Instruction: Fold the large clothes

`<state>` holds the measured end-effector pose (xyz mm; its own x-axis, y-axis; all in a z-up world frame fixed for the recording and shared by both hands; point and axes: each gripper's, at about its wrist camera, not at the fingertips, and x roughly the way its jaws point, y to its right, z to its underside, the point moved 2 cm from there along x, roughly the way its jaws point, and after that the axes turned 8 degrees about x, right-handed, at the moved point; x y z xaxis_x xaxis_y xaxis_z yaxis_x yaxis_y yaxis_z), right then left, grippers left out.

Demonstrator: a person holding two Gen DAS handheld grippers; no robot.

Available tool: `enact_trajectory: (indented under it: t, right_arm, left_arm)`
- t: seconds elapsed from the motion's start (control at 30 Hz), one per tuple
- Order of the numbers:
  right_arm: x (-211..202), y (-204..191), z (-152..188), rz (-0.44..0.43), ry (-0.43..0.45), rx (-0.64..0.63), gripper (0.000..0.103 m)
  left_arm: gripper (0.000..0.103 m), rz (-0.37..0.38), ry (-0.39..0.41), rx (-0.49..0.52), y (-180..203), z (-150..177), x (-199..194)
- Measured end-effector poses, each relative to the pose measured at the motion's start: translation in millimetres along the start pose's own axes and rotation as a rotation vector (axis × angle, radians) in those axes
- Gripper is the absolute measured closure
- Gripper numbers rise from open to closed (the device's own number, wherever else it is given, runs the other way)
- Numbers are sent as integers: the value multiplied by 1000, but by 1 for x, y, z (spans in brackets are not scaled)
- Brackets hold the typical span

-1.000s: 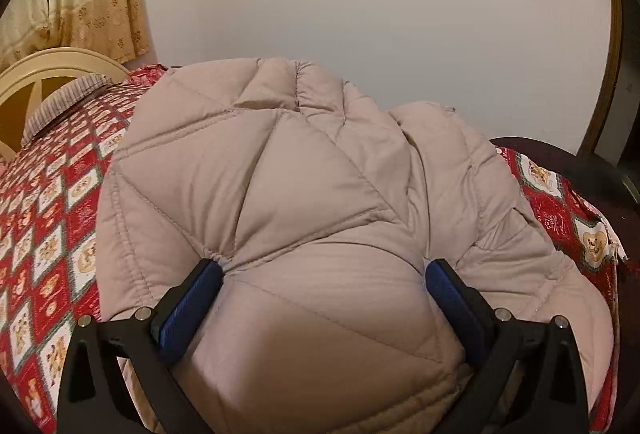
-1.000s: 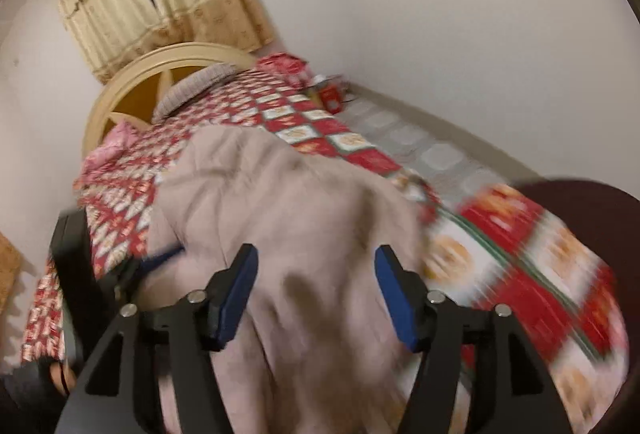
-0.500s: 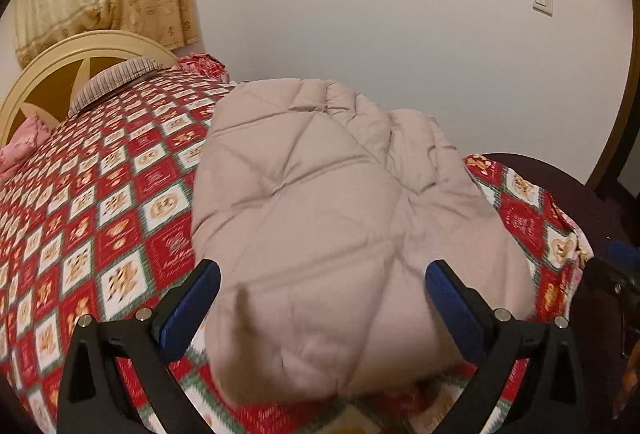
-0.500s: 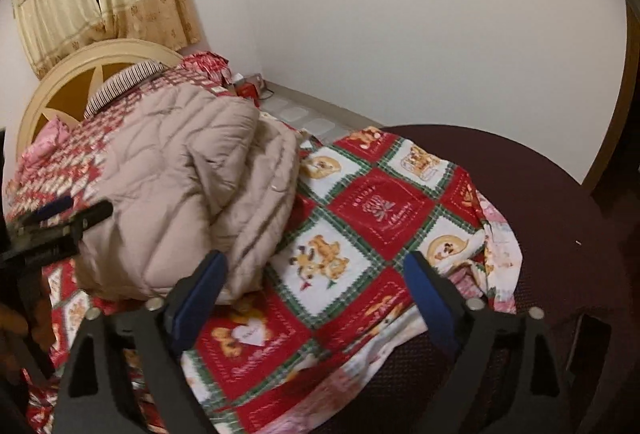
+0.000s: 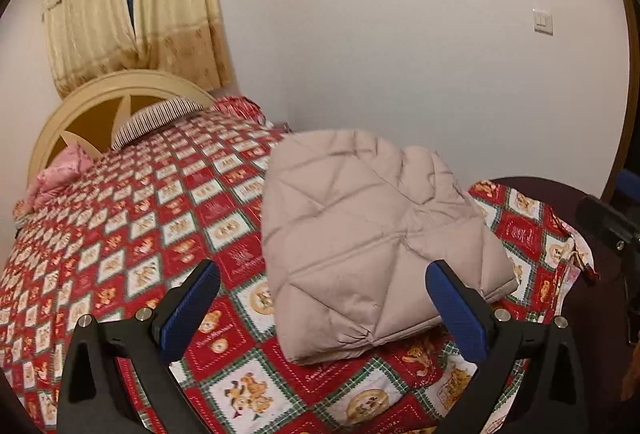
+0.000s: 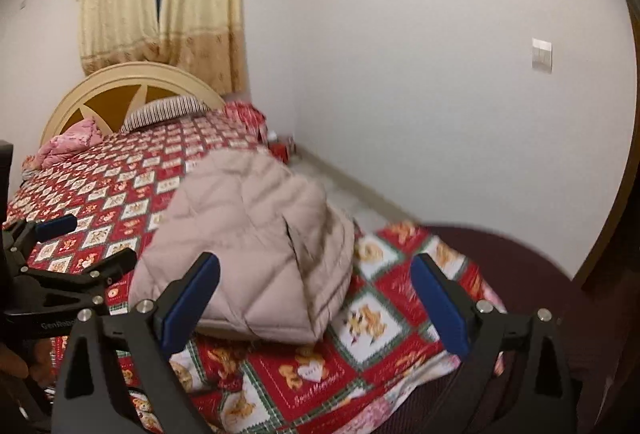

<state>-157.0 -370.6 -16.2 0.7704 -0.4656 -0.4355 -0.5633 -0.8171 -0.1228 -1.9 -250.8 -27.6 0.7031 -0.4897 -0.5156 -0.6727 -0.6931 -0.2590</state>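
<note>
Both sets of jaws stand wide with nothing between the pads: the left gripper (image 5: 322,308) is spread and clear of the cloth, and the right gripper (image 6: 316,298) is opening, its blue pads apart above the bedspread and touching no fabric.

A beige quilted puffer jacket (image 5: 368,234) lies folded into a thick, roughly square bundle on the bed, near the foot end and toward the wall side, its diamond stitching facing up. From the right wrist view the same jacket (image 6: 256,246) shows its layered side edge, though motion blur there makes the seams and any fastenings hard to read. Sleeves and collar are tucked out of sight.

At the right edge of the left wrist view a black arm with a blue pad is cut off by the frame; at the left edge of the other view the left gripper appears side-on, partly out of frame.

Under the jacket is a red patchwork bedspread (image 5: 132,234) printed with bears. A striped pillow (image 5: 156,116) and a pink bundle (image 5: 60,174) sit by the rounded cream headboard (image 5: 92,98). Yellow curtains (image 5: 132,2) hang behind it. A plain white wall carries a light switch (image 5: 543,21). Dark maroon covering (image 6: 532,266) shows at the foot of the bed.
</note>
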Motion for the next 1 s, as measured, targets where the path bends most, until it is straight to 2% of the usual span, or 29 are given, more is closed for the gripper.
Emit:
enact_trajectory:
  t: [0.03,0.23,0.37,0.67,0.9,1.0]
  right_arm:
    - [-3,-2,-1,3,19,-7,0]
    - [-21,-12,-14,-6,106,-21,0]
    - [-30,-16,-18,-8,129,-16,0]
    - [-53,-28,-25,-34,195,-29,0]
    - [-70,-31,-28,-43,312,-12,0]
    - [-68,-32,-29,-38,316,-16,0]
  left_arm:
    - [1,-16,4,0,-1,-1,-4]
    - [1,-115,35,-17,-9,-5,-25]
    - [1,-81,69,-46,-13,-8,-39]
    - [1,-75,91,-23,-7,-16,-61]
    - [1,-145,199,-38,-14,-21,-82]
    - [1,-146,230,-49,-16,-22,-87]
